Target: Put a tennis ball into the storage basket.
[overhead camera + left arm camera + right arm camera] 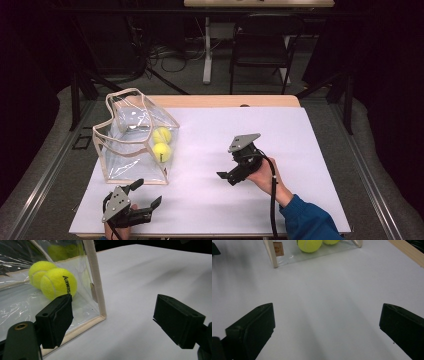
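White table (240, 150): two tennis balls (162, 143) inside one clear bag (131, 137).

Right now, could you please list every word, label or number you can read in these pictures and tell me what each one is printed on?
"kawas": black letters on the nearer tennis ball inside the clear bag, seen in the left gripper view; the word runs on round the ball and out of sight.
Small brown tag on the bag's edge, in the right gripper view: it carries print, too small and blurred to read.
Nothing else legible.
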`<state>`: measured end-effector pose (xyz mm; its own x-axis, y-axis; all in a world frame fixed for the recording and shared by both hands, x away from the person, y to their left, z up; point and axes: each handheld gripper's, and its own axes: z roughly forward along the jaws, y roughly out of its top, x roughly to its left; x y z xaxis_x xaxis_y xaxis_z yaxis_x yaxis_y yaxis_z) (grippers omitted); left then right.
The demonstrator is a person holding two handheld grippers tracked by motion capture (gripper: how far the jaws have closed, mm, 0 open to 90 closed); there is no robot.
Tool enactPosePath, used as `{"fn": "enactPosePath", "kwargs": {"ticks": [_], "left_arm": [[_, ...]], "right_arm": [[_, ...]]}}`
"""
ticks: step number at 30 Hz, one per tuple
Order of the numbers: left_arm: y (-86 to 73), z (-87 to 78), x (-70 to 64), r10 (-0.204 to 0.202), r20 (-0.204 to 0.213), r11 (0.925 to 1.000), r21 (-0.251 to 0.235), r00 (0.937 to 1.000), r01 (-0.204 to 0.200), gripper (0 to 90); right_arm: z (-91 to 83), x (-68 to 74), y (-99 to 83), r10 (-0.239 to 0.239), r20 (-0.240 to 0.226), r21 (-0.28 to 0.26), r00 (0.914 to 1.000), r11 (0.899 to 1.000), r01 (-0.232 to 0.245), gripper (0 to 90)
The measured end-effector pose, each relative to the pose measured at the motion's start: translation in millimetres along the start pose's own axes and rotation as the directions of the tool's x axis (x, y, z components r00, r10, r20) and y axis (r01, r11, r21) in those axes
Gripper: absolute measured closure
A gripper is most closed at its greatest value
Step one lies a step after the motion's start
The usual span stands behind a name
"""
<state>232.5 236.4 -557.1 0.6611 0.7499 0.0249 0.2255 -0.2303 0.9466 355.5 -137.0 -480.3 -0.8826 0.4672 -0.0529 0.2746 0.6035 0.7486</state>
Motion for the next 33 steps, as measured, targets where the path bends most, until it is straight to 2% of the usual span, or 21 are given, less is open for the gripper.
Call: {"fn": "enactPosePath", "kwargs": {"ticks": [6,17,33], "left_arm": [[0.0,0.5,-0.2,0.000,0.002,1.0000,0.004,1.0000,0.000,15.9],[0.1,0.0,-0.1,0.003,0.003,1.0000,0.003,1.0000,-0.003,16.0],[0.1,-0.1,-0.2,0.001,0.001,1.0000,0.002,1.0000,-0.001,16.0]], "right_arm": [[-4.3,-0.7,-12.6,0.020,0.008,0.007,0.9998,1.000,-0.020,0.0],[-13.2,2.4,-26.6,0.012,0.032,0.021,0.9994,1.000,-0.013,0.0],[-27.8,7.0,-50.9,0.027,0.056,0.022,0.9981,0.999,-0.029,0.0]]}}
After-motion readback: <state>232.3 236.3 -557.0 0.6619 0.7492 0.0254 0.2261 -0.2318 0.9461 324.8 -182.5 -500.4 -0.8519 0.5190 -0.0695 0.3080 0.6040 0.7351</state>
